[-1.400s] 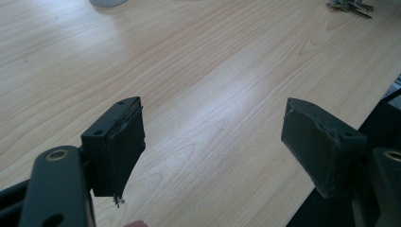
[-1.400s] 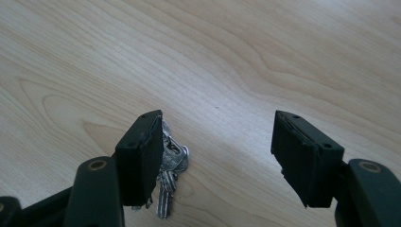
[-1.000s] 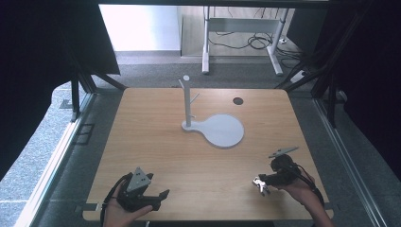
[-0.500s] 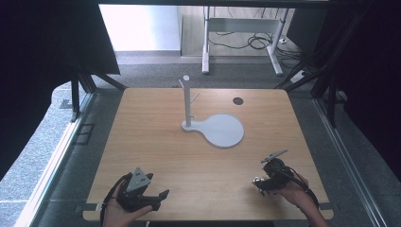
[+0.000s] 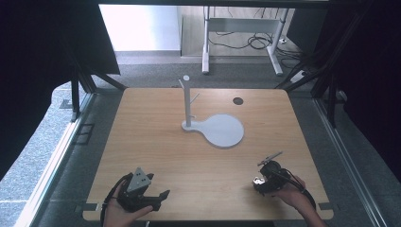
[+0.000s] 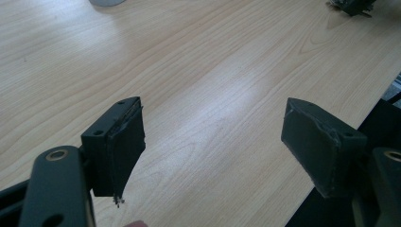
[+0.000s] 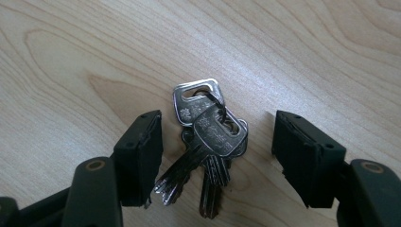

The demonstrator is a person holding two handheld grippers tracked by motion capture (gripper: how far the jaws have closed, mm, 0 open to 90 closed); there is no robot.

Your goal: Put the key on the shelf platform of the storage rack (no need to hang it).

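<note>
Down at the lower left of the high view, the left gripper (image 5: 152, 201) sits near the table (image 5: 156, 142) edge, and in its own view the jaws stand wide apart with nothing but bare wood between them. Moving across to the middle, the stand (image 5: 187, 101) rises with its white round base (image 5: 222, 130) spreading to the right of the post, its pegs bare as far as I can see, so any hanging looks like work yet to come. Over at the lower right, the right gripper (image 5: 258, 180) is tipped down at the tabletop, and the right gripper view tells the story: the keys (image 7: 208, 142) lie flat on the wood right between the two jaws, which are spread wide and touch nothing. So I'd call this the very start, gripper lined up, grab not yet made, lift and carry all left to do. As for the bunch itself, its long axis runs up and down that frame, slightly tilted: heads and ring at the upper end, away from the gripper, blades fanning down toward the bottom, one splaying to the lower left by the left jaw.
</note>
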